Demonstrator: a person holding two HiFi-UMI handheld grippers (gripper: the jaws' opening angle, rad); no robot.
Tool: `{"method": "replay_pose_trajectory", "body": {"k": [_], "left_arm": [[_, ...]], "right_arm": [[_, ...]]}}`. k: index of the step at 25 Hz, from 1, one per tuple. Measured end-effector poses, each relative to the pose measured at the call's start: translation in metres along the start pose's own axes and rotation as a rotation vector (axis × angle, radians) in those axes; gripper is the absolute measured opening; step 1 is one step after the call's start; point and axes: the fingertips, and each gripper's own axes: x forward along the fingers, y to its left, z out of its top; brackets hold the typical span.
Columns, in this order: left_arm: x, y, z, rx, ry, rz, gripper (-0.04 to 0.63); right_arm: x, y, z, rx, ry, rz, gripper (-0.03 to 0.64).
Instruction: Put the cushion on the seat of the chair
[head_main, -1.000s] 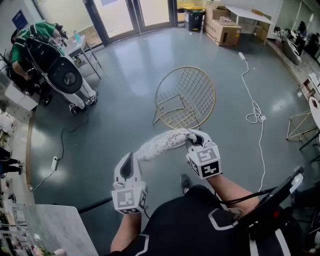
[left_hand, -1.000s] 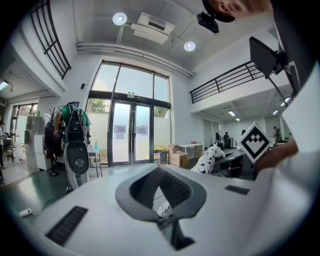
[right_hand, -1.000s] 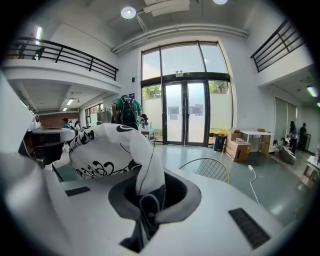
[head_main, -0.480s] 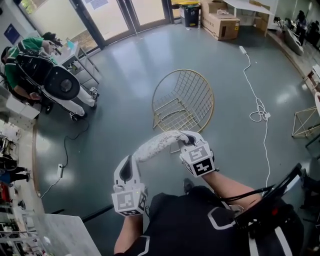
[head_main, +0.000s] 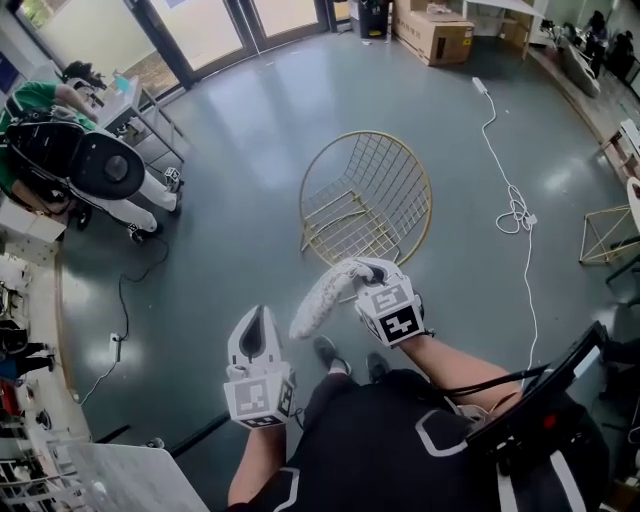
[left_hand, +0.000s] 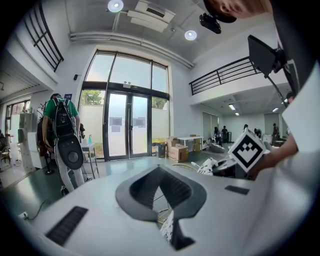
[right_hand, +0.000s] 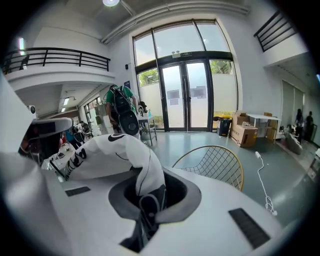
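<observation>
Right tool (right_hand: 144, 220) clamped on the patterned cushion (head_main: 322, 298), left tool (head_main: 255, 320) jaws together, gold wire chair (head_main: 365, 200) ahead

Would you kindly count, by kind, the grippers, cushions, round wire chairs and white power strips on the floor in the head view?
grippers: 2 (left gripper, right gripper)
patterned cushion: 1
gold wire chair: 1
white power strips: 2 (far power strip, near power strip)
total: 6
</observation>
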Motion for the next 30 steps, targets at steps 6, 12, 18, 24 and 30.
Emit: {"method": "replay_pose_trajectory", "body": {"k": [6, 12, 18, 24, 30], "left_arm": [[0.027, 0.042, 0.008, -0.011, -0.014, -0.034, 0.009], [0.051, 0.088, 0.002, -0.036, 0.001, -0.064, 0.009], [0.071, 0.121, -0.006, -0.052, 0.007, -0.104, 0.009], [0.085, 0.142, -0.015, -0.033, 0.015, -0.137, 0.009], [0.094, 0.145, -0.028, -0.025, 0.056, -0.152, 0.009]], "right_arm": [[0.035, 0.01, -0.002, 0.013, 0.078, -0.033, 0.018], [0.081, 0.023, -0.006, 0.035, 0.166, -0.053, 0.019], [0.119, 0.032, -0.021, 0.072, 0.234, -0.088, 0.018], [0.151, 0.043, -0.032, 0.118, 0.293, -0.093, 0.018], [0.182, 0.038, -0.051, 0.181, 0.366, -0.066, 0.018]]}}
